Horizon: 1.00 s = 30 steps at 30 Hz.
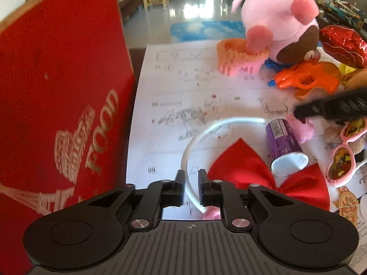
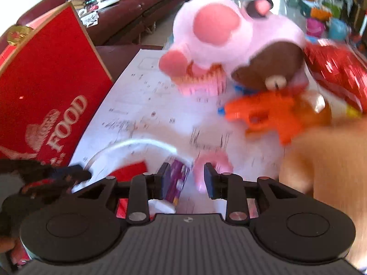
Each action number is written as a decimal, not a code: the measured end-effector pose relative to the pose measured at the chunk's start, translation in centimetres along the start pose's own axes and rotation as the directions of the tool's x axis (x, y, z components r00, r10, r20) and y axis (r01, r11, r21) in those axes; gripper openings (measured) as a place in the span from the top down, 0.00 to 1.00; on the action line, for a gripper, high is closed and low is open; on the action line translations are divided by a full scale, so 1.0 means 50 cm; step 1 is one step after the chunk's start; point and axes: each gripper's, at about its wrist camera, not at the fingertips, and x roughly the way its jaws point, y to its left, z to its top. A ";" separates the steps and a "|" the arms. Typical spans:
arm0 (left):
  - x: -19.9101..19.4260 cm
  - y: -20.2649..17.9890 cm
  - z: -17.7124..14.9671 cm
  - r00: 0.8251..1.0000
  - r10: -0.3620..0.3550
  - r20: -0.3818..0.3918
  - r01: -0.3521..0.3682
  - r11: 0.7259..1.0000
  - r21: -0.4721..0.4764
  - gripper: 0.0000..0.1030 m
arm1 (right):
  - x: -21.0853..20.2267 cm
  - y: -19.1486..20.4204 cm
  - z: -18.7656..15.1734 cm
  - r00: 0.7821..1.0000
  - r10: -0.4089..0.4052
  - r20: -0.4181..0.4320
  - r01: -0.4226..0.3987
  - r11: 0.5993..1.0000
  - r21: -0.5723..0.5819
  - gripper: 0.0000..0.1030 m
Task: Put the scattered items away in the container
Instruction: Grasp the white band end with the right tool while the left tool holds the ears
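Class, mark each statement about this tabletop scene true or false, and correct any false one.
1. The left gripper has its fingers either side of the white plastic headband. True.
2. The red satin bow is blue. False: it is red.
3. The tall red box printed FOOD stands left of the paper sheet. True.
4. The pink plush pig lies inside the red box. False: it sits on the table.

Left tongs [image 1: 190, 178] and right tongs [image 2: 187, 174]: matte black housing with a ribbed grey top plate, a small crosshair mark at its centre, two round black side discs, angular black linkage arms joined by silver screws, and flat black fingers [image 1: 180, 178].
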 end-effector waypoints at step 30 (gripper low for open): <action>-0.017 -0.007 0.049 0.996 -0.068 0.057 0.071 0.995 -0.064 0.98 | 0.088 -0.015 0.014 0.994 0.051 -0.099 -0.063 0.989 -0.131 0.82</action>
